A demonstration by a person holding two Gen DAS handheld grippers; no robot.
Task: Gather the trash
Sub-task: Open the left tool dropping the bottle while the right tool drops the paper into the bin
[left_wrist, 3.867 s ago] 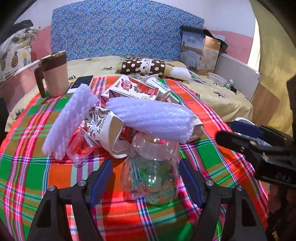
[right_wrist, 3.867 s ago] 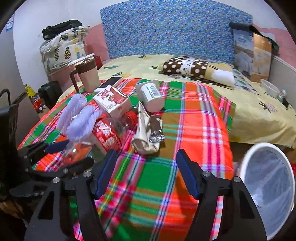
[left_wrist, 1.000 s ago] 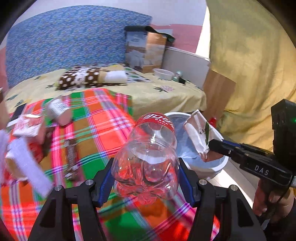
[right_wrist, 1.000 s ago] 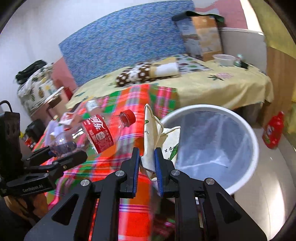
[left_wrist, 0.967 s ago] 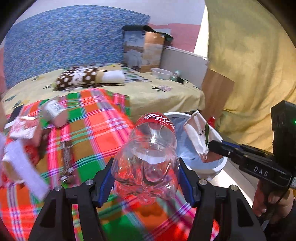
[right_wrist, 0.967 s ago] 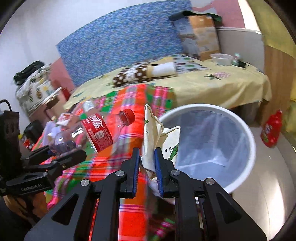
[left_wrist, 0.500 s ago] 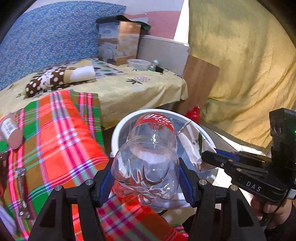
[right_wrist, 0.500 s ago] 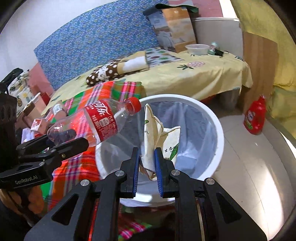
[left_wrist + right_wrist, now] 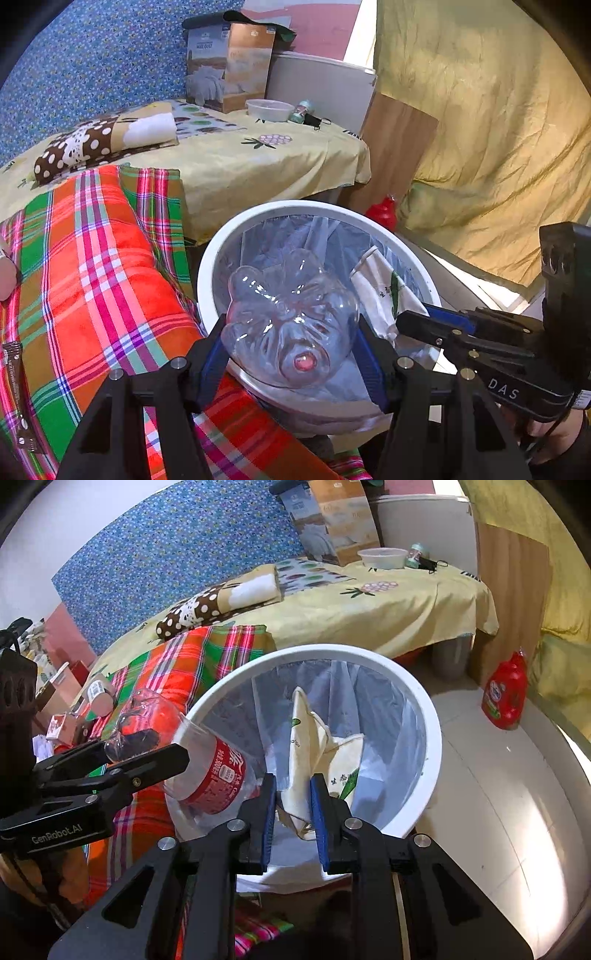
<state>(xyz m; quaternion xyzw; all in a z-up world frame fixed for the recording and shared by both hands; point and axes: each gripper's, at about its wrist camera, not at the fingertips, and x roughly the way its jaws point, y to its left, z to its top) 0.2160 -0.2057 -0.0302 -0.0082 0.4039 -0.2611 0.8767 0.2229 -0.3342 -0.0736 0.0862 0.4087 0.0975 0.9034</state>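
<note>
Over the last second both hand-held grippers had swung away from the plaid-covered worktop and come to hang over the white waste bin, which stood on the tiled floor just beside that worktop. The clear plastic bottle, seen level above the cloth a second before, was now tipped neck-down into the bin's mouth, its ridged base facing the left wrist camera and its red cap glimpsed through the plastic. The left gripper still clamped the bottle's lower body between blue-padded jaws set fairly wide. The right gripper held a crumpled cream paper wrapper with green print above the bin's clear liner; its jaws stood narrow but had just begun to part, with the wrapper still between them, so the pinch looked to be loosening. Judging by this, both pieces were at the point of being dropped, and more litter remained back on the cloth, including a small carton and a cup. Both grippers pointed steeply downward toward the bin, the left coming in from the worktop side, the right from the near side. A red detergent bottle stood on the floor well apart.
</note>
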